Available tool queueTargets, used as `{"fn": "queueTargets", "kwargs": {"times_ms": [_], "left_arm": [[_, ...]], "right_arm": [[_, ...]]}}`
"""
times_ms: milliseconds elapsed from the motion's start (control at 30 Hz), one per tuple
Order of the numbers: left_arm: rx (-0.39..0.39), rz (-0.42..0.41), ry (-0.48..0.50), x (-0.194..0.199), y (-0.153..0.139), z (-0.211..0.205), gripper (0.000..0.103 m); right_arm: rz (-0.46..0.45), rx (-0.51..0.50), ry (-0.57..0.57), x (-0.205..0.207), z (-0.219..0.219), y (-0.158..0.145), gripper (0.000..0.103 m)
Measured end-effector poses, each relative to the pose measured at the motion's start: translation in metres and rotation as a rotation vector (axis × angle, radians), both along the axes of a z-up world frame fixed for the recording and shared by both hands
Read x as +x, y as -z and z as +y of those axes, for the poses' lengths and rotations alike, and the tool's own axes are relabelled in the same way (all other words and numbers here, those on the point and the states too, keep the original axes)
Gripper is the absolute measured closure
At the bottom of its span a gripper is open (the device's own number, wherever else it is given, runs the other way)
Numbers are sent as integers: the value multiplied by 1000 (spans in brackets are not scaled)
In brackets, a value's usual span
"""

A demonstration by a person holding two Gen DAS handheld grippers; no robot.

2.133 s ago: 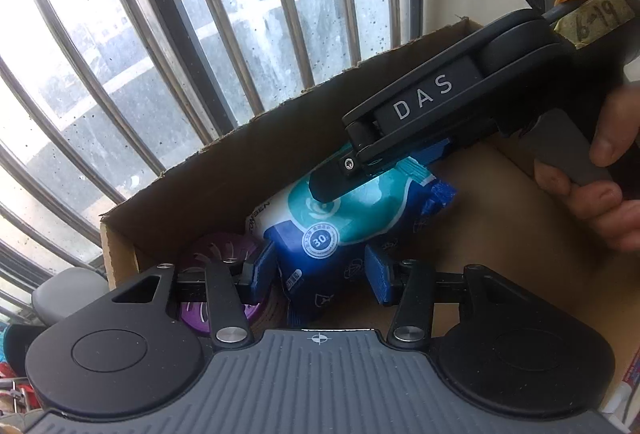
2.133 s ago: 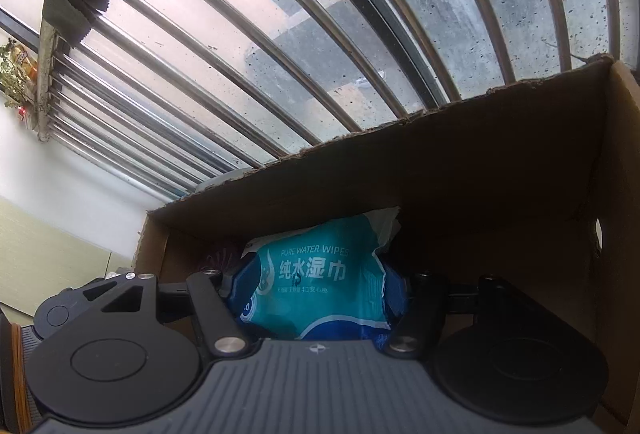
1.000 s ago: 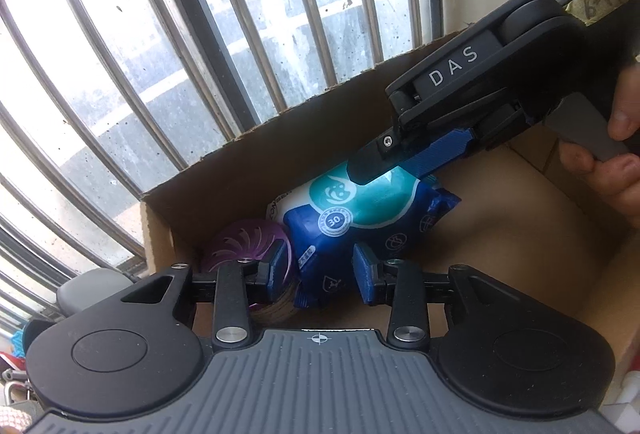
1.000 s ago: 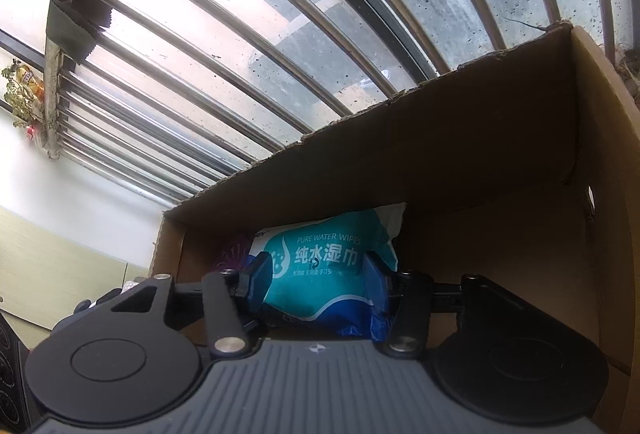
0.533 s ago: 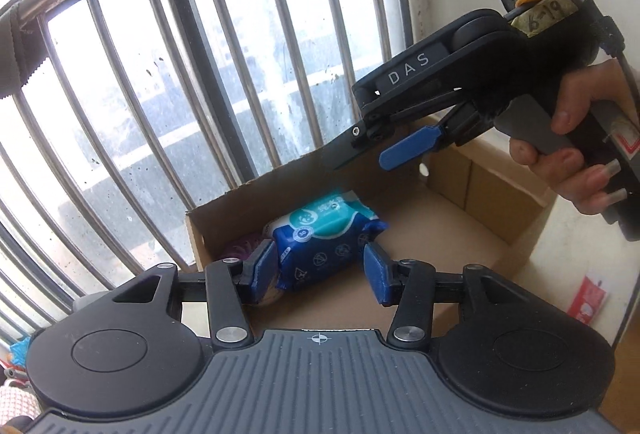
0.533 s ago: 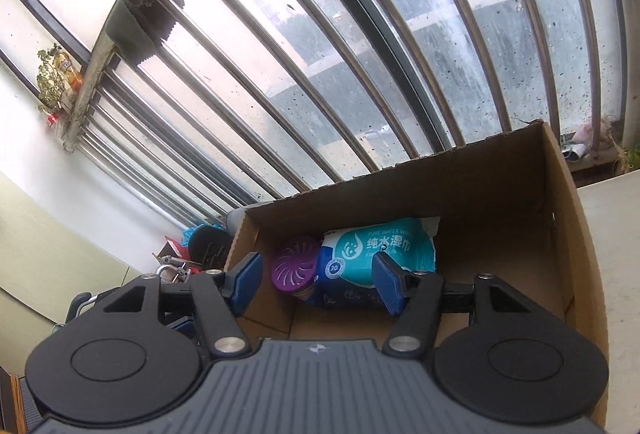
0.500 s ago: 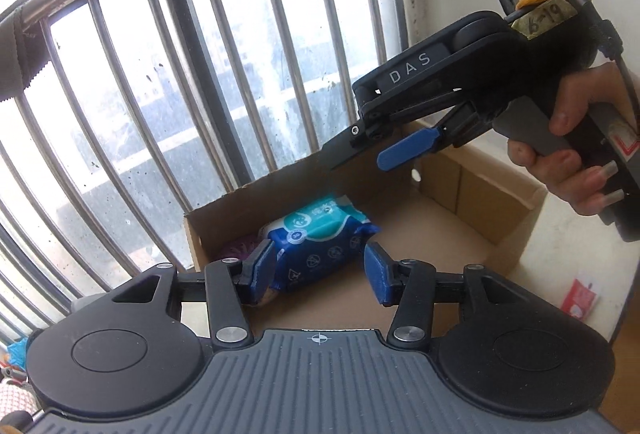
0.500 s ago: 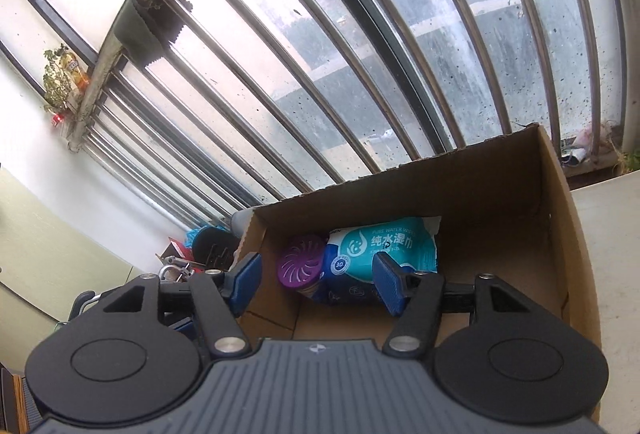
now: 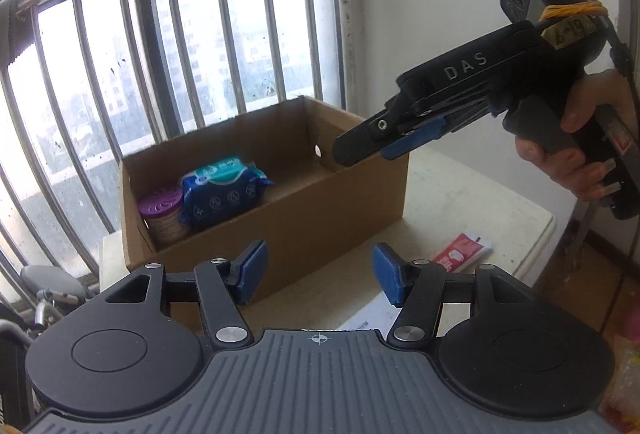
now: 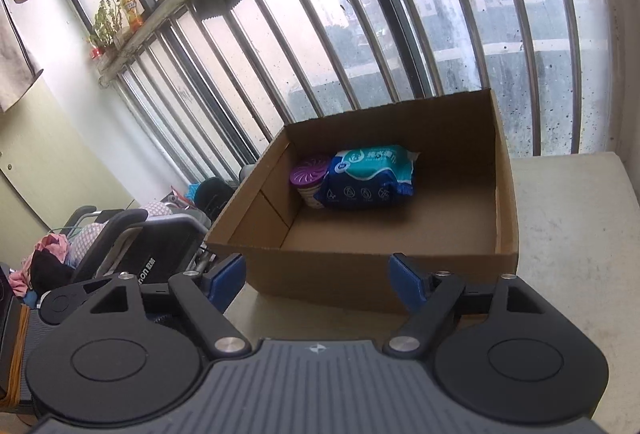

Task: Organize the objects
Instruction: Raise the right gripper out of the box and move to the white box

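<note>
A brown cardboard box point(image 9: 320, 202) point(image 10: 506, 194) stands on a white table by the barred window. Inside it, at the left end, lie a blue and teal pack of wet wipes point(image 9: 224, 190) point(image 10: 368, 178) and a purple-lidded round container point(image 9: 162, 210) point(image 10: 308, 178). My left gripper point(image 9: 318, 274) hovers in front of the box, jaws opening, with nothing between them. My right gripper point(image 10: 316, 282) is also back from the box, jaws opening and empty; in the left wrist view the right gripper point(image 9: 376, 146) hangs over the box's right end, held by a hand point(image 9: 576, 138).
A red and white tube point(image 9: 460, 250) lies on the white table point(image 9: 480, 202) right of the box. Printed paper point(image 9: 360, 318) lies near the front edge. Window bars point(image 9: 180, 46) stand behind the box. A black chair and clothes point(image 10: 132, 234) crowd the floor to the left.
Both grippers have let go of the wipes pack and pulled back and up out of the box, their jaws widening. The pack now rests against the purple container.
</note>
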State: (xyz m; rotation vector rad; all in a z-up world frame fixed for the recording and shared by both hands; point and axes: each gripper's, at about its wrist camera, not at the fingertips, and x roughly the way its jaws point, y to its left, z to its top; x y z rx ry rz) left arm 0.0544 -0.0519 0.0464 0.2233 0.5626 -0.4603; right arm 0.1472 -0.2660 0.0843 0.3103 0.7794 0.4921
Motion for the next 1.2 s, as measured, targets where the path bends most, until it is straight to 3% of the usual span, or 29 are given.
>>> {"fn": "queueTargets", "kwargs": {"times_ms": [167, 333, 467, 633, 733, 967, 1200], "left_arm": [[-40, 73, -14, -13, 37, 13, 41], [-297, 283, -96, -15, 73, 42, 39], [-222, 217, -119, -28, 89, 40, 38], [-161, 175, -74, -30, 96, 36, 37], [-131, 138, -50, -27, 98, 34, 37], [-153, 123, 5, -12, 108, 34, 37], [-114, 115, 40, -8, 113, 25, 37]], "right_arm": [[56, -16, -62, -25, 5, 33, 22], [88, 34, -68, -41, 0, 56, 16], [47, 25, 14, -52, -3, 65, 16], [87, 95, -36, -51, 2, 77, 18], [112, 59, -67, -52, 12, 82, 19], [146, 46, -104, -50, 20, 94, 23], [151, 66, -65, -43, 20, 106, 25]]}}
